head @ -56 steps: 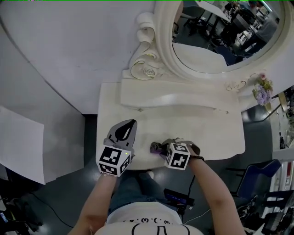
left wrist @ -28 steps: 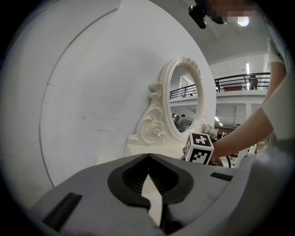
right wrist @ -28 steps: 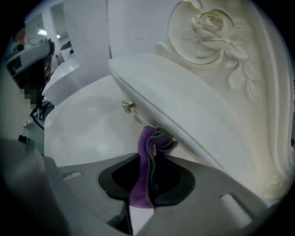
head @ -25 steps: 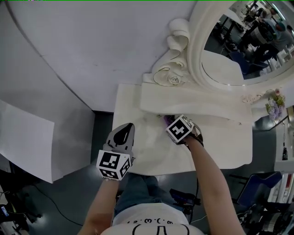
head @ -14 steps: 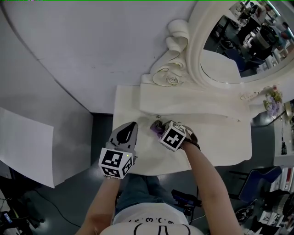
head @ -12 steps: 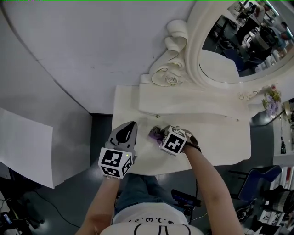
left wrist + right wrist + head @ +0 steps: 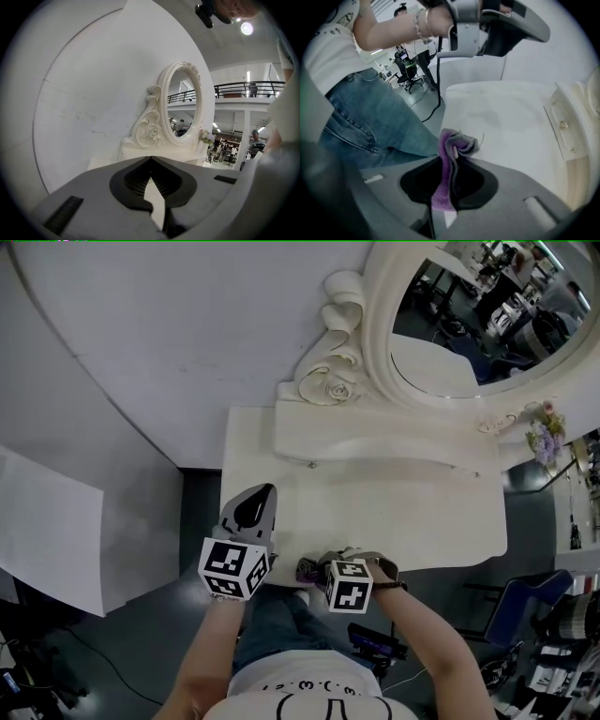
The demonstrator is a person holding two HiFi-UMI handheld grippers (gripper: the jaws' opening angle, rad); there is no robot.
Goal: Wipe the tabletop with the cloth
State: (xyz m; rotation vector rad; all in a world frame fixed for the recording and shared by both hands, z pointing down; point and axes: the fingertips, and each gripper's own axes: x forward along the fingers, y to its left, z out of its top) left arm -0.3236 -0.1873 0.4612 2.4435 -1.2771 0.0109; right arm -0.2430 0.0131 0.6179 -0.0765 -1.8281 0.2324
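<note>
Right hand-held gripper [image 7: 450,164] is clamped on the cloth [image 7: 457,144], a purple-grey wad bunched between the jaws with a fold poking out past the tips. It's right at the near edge of the desk [image 7: 422,512], close to the person's jeans [image 7: 356,112]. It looks soft, light and floppy, so it should flatten and drag easily under pressure. A thin pinch could slip, though, and the thick bunched middle seems the safest hold.

Left hand-held gripper [image 7: 253,512] hovers over the desk's left side, jaws together, nothing in them.

Ahead there's bare white top, then a raised shelf [image 7: 375,442] with a small knob [image 7: 564,125] on its front. Mirror [image 7: 450,315] above, flowers [image 7: 537,432] far right. The shelf front looks like the stop for any forward sweep, and the left hand-held gripper stands just beside the wiping lane.
</note>
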